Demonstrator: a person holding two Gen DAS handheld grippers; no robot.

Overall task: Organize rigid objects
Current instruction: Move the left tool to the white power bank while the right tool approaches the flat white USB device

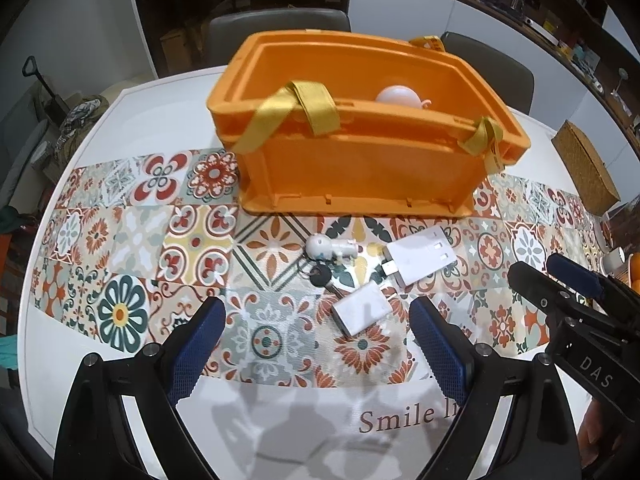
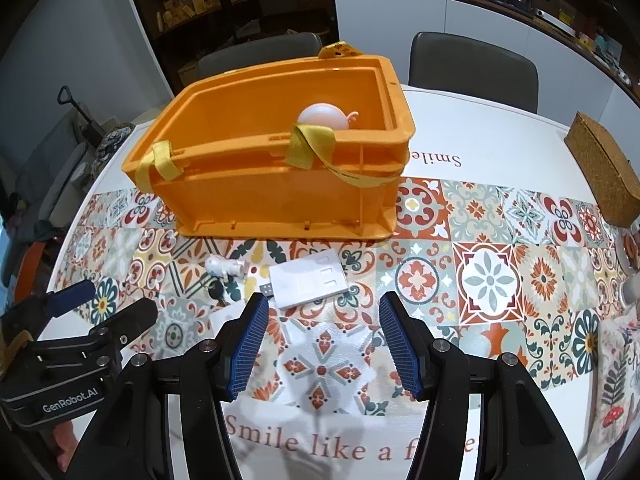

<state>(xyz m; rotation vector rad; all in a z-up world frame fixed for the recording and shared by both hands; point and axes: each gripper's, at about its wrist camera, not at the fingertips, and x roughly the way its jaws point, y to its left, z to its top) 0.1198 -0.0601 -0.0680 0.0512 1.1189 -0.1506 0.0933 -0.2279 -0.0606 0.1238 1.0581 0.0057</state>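
An orange crate [image 1: 360, 168] [image 2: 280, 176] with yellow straps stands on the tiled mat, and a pale round toy [image 1: 398, 96] [image 2: 326, 116] lies inside it. In front of the crate lie a white figure keychain [image 1: 330, 248] [image 2: 226, 266] with a black key [image 1: 320, 278], a flat white adapter [image 1: 420, 258] [image 2: 308, 284] and a small white charger [image 1: 362, 314]. My left gripper [image 1: 316, 304] hangs open just before the charger with nothing between its fingers. My right gripper [image 2: 324, 300] is open and empty near the adapter's front edge. Each gripper shows at the side of the other's view.
A woven wicker box [image 1: 586, 168] [image 2: 604, 168] sits at the table's right side. Two grey chairs [image 2: 472, 68] stand behind the table. A printed cloth [image 2: 616, 380] and a white cup [image 2: 630, 292] lie at the right edge. Bare white table with lettering [image 2: 348, 444] lies under the grippers.
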